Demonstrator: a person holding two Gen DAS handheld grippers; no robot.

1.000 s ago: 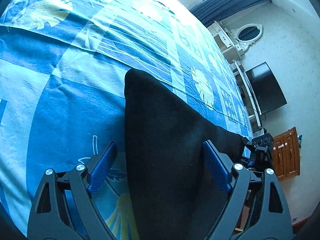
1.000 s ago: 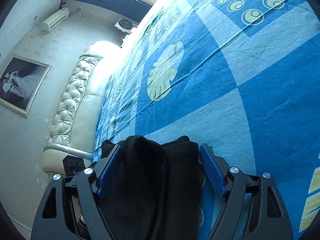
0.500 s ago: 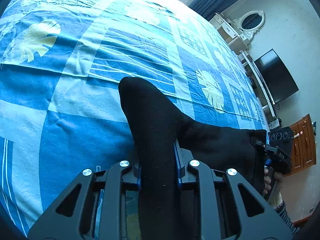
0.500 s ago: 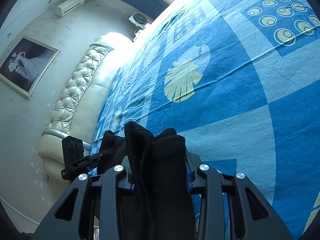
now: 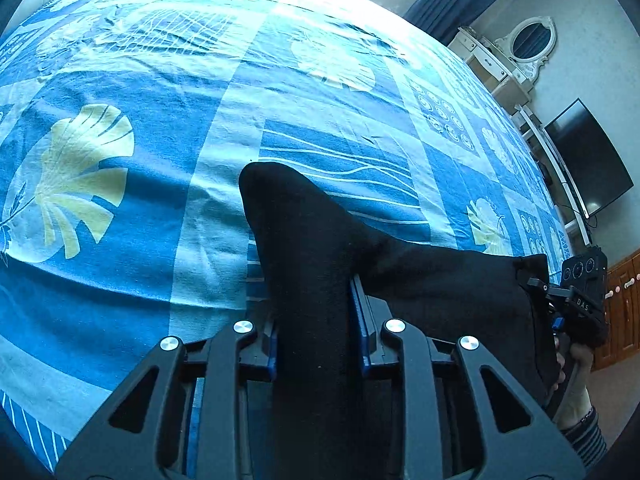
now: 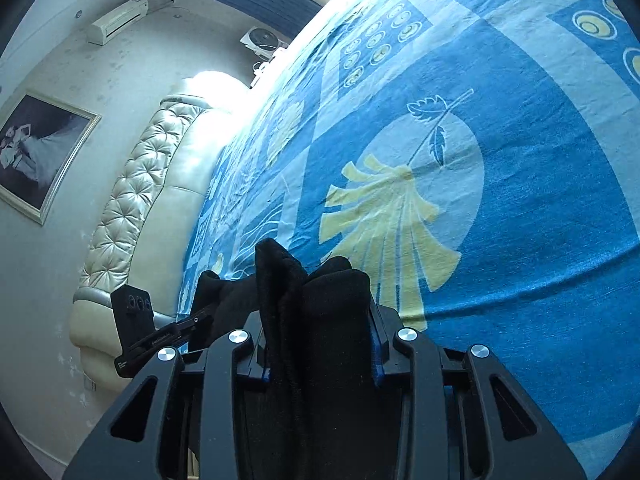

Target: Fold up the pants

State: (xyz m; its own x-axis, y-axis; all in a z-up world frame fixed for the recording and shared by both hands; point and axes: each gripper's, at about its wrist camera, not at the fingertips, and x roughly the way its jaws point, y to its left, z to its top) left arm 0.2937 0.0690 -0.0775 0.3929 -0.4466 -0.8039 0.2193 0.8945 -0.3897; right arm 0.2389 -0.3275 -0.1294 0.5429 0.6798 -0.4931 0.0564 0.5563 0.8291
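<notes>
1. The left gripper (image 5: 316, 346) has its fingers closed on a bunched fold of the black pants (image 5: 316, 280), with the cloth pinched between the blue pads (image 5: 362, 332).
2. The right gripper (image 6: 320, 354) is likewise clamped on a thick wad of the pants (image 6: 316, 312), several layers standing up between its fingers.
3. In the left wrist view the pants stretch as a dark band from the left gripper across to the right gripper (image 5: 576, 304), which shows near the bed's right edge with the person's hand (image 5: 572, 380) below it.
4. In the right wrist view the left gripper (image 6: 160, 332) appears beside the pants, on the side toward the tufted cream headboard (image 6: 132, 200).
5. Below the pants lies the bed (image 5: 120, 160), covered in a blue patchwork spread with pale leaf prints.
6. A dark television (image 5: 588, 160) hangs on the wall past the bed's far right corner.
</notes>
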